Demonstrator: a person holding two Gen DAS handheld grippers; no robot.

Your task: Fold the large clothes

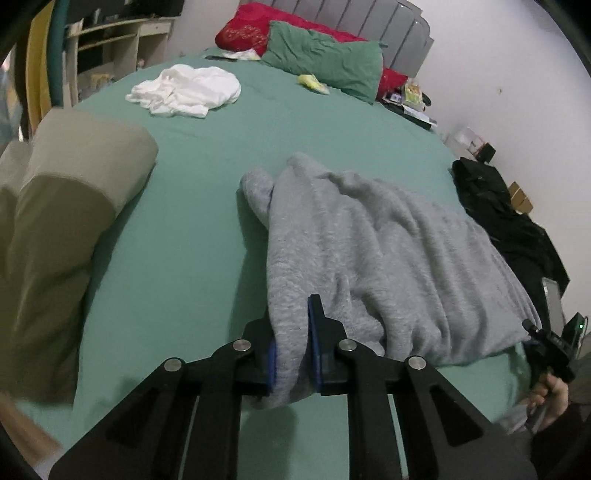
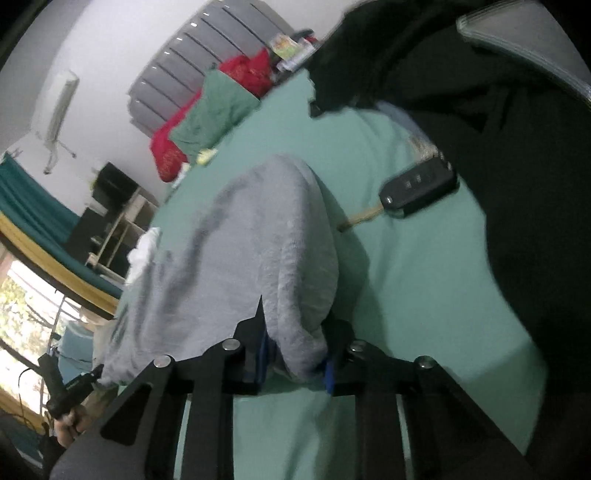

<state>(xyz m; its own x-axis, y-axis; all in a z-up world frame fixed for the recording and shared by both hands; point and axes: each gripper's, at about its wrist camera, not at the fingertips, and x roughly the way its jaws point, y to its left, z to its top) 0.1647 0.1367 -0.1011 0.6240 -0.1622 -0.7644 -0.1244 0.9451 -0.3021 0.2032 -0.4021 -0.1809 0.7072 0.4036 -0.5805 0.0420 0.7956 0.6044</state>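
A grey fleece garment (image 1: 376, 258) lies on the green bed sheet (image 1: 207, 229) and is lifted at its near edge. My left gripper (image 1: 291, 332) is shut on the garment's near left corner, with cloth bunched between its blue pads. My right gripper (image 2: 295, 347) is shut on the garment's other near corner (image 2: 258, 251), and the cloth drapes away from it toward the headboard. The hand holding the right gripper (image 1: 550, 354) shows at the right edge of the left wrist view.
Folded beige clothes (image 1: 74, 192) lie at the left. A white crumpled garment (image 1: 188, 90) lies farther up the bed. Green (image 1: 325, 61) and red pillows (image 1: 247, 29) sit by the headboard. A black garment (image 1: 506, 218) lies at the right edge, with a car key (image 2: 417, 190) beside it.
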